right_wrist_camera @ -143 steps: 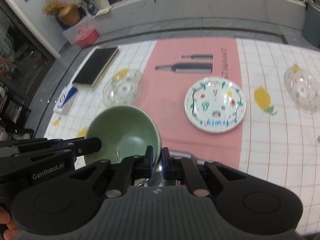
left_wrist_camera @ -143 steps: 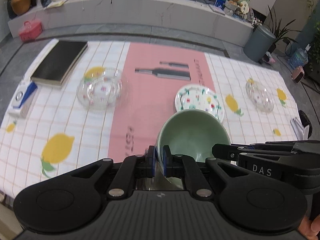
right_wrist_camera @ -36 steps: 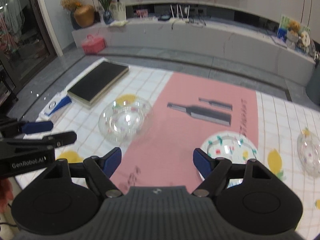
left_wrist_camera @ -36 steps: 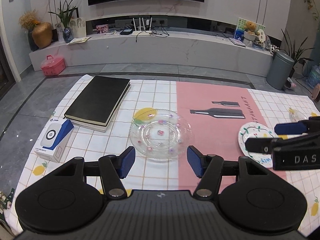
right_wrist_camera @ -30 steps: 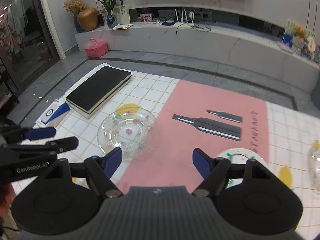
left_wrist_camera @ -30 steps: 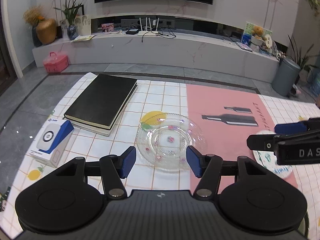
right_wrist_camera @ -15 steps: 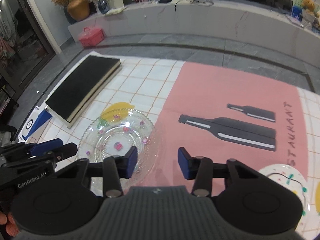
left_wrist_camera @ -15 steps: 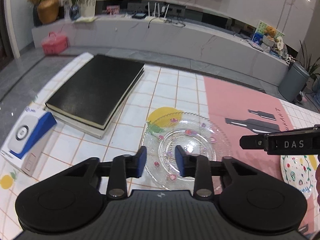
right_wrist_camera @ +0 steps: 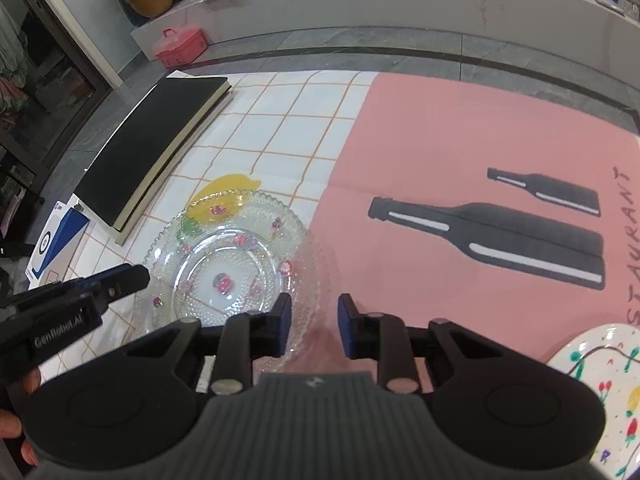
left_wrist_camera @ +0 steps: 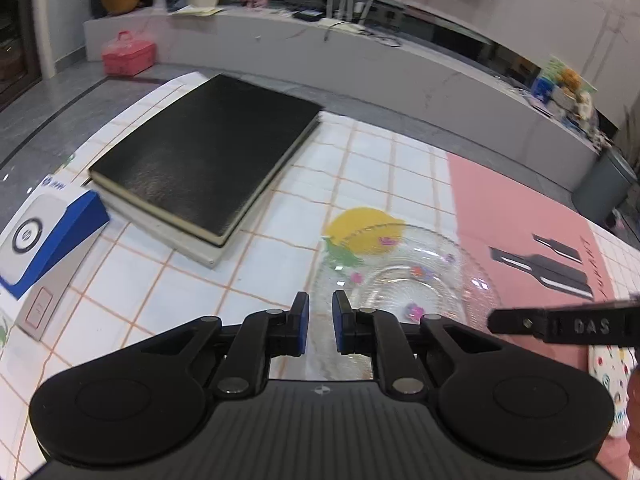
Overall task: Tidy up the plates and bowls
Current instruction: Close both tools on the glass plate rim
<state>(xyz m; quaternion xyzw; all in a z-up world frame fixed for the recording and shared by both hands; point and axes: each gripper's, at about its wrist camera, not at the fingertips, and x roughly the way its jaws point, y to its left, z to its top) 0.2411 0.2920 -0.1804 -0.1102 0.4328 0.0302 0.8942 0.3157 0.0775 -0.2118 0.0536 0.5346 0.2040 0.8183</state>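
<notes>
Left gripper (left_wrist_camera: 319, 326): my jaws have just been closing and now stand at a narrow gap; the near-left rim of the glass plate (left_wrist_camera: 400, 280) lies in that gap, but I cannot tell whether the pads press on it.

Right gripper (right_wrist_camera: 313, 330): my jaws have also just been closing, and a moderate gap remains. The plate's near-right rim passes by the left pad; the gap shows mostly pink cloth, and I judge nothing gripped.

Glass plate: flat on the tablecloth (right_wrist_camera: 304, 120), toward the table's left part, straddling the seam between white checks and pink panel (right_wrist_camera: 460, 140), partly over a printed lemon (right_wrist_camera: 224, 196).

Key relation: the plate lies ahead of and below both grippers, one at each side of its near rim. Being round, it has no long axis. The left gripper looks nearer a hold.

Painted plate (right_wrist_camera: 600, 392): near right, cut off by the frame edge.

Blue-and-white box (left_wrist_camera: 44, 240): at the table's left edge.

Black book (left_wrist_camera: 208, 160): far-left corner, clear of the plate.

Hard to read: the clear rim against the cloth; both contact points sit partly behind the finger links.
</notes>
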